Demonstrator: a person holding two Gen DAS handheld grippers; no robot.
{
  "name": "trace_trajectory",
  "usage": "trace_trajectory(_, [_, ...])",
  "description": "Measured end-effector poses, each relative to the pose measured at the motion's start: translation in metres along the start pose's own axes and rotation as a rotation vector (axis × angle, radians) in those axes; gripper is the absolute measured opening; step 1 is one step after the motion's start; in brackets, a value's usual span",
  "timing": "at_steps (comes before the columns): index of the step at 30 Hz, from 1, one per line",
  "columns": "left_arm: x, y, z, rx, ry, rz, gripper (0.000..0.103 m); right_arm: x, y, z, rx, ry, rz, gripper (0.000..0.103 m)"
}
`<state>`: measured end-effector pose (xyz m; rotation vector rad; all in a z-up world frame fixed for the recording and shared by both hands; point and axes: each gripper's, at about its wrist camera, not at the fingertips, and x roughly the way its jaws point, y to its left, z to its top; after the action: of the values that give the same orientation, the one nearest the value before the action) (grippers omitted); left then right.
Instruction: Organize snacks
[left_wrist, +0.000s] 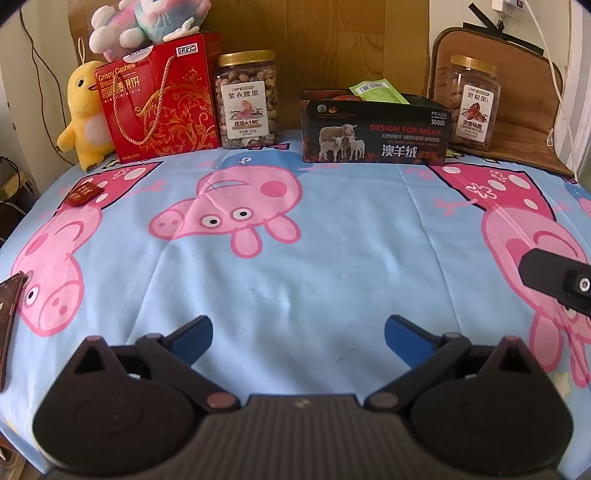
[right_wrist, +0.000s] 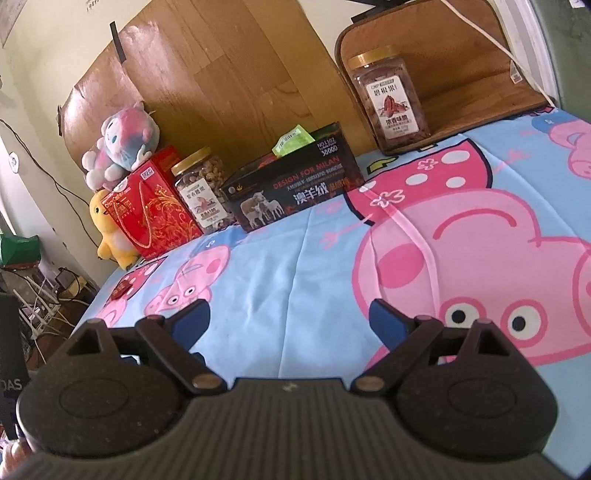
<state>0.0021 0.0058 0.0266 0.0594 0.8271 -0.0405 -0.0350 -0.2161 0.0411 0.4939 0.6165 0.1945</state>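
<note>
Left wrist view shows the black open-topped box (left_wrist: 375, 127) at the back of the table, with a green packet (left_wrist: 376, 90) and something red already poking out of it. One small red snack packet (left_wrist: 84, 194) lies loose on the cartoon-pig tablecloth (left_wrist: 295, 258), well apart from the box on the left; a brown wrapper (left_wrist: 9, 314) shows at the left edge. By this the sorting looks partly done, with those loose pieces left. Cashew jar (left_wrist: 246, 99), red biscuit gift bag (left_wrist: 162, 99) and pecan jar (left_wrist: 469, 101) stand along the back. Left gripper (left_wrist: 298, 332) and right gripper (right_wrist: 290, 319) both hover spread wide, holding nothing.
</note>
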Motion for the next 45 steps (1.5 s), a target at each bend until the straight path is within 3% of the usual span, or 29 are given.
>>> trace_trajectory(17, [-0.0017,0.0030,-0.0034,-0.002,0.003,0.021,0.103,-0.0008,0.0044,-0.0017,-0.012,-0.006,0.012,0.095])
trace_trajectory(36, [0.0025,0.0034,-0.0014,-0.006,0.018,-0.014,0.103,0.0026,-0.0012,-0.0009,0.002,0.009,-0.007,0.095])
trace_trajectory(45, [-0.0025,0.0071,-0.0021,-0.004,-0.011,-0.013,0.103,0.0004,0.0070,-0.0009,-0.022,-0.003,-0.006,0.095])
